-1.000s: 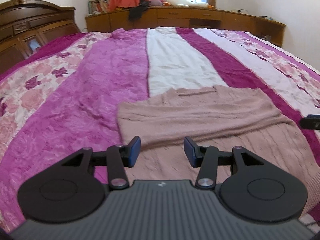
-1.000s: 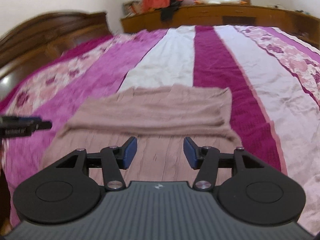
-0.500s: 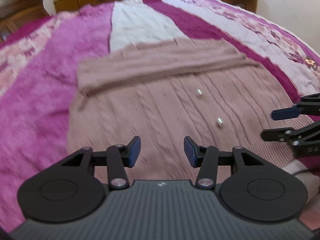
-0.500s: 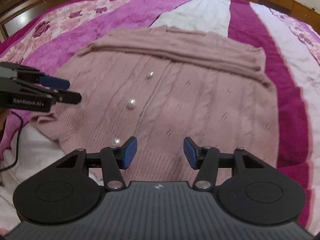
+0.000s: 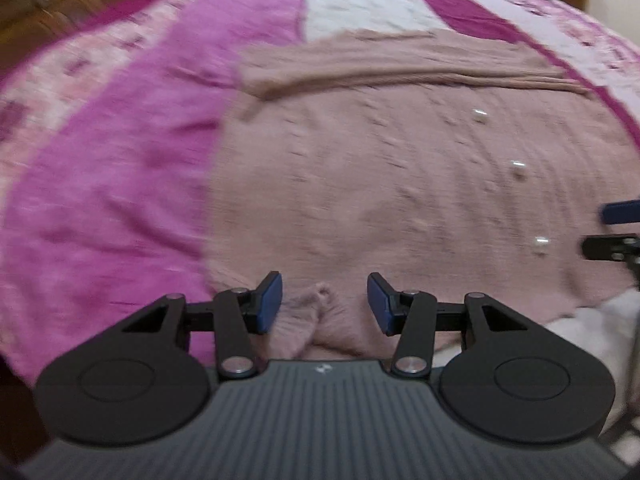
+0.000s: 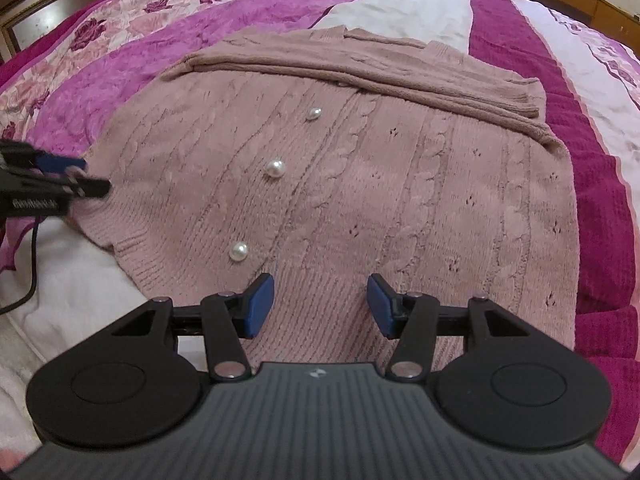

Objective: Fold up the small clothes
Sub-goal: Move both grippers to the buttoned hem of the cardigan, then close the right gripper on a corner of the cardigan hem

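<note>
The pink cardigan (image 6: 360,184) lies flat on the bed (image 6: 600,208), sleeves folded across its top. Soft, limp knit; pinch the ribbed hem. Left tongs (image 5: 325,304) and right tongs (image 6: 321,306) stand apart, empty.

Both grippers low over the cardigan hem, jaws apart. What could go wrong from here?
1. The left gripper has a raised pucker of the cardigan hem between its open pads; closing may pinch only that wrinkle or one layer, so the fold skews.
2. The lowest pearl button sits just ahead of the right gripper; a pad could land on it and slip.
3. The sleeves lie loosely folded across the top; lifting the hem quickly may drag them out of place.
</note>
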A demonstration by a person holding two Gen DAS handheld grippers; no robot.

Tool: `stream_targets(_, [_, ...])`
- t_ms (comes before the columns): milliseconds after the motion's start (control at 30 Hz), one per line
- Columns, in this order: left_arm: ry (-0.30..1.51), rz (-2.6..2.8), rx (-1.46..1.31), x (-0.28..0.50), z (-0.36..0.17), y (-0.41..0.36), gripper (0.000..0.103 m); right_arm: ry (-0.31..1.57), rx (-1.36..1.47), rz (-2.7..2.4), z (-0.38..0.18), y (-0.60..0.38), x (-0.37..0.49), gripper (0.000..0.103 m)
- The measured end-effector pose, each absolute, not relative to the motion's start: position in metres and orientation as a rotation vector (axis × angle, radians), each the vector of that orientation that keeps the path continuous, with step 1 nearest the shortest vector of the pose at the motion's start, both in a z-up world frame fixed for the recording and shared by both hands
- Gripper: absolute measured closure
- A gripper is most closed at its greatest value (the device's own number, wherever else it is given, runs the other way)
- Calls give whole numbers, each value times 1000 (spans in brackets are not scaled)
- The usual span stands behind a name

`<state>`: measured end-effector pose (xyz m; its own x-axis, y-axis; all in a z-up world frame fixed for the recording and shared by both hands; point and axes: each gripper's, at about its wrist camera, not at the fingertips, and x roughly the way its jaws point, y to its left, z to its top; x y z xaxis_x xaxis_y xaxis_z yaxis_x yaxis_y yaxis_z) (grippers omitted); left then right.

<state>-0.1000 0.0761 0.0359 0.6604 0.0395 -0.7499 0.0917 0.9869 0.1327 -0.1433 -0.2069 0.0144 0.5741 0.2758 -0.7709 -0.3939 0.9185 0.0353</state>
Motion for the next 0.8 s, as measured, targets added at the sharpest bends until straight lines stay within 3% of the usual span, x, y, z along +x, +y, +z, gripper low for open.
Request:
stream_targets(300, [853, 35, 168, -111, 49, 100, 53, 923, -300, 519, 8, -193, -151, 43])
stream_targets(533, [798, -104, 203, -110, 56, 70, 53, 967, -445, 594, -2, -180, -161, 42])
stream_targets(800, [831, -217, 171, -106, 47, 51, 53, 947, -571, 591, -21, -167, -156, 33])
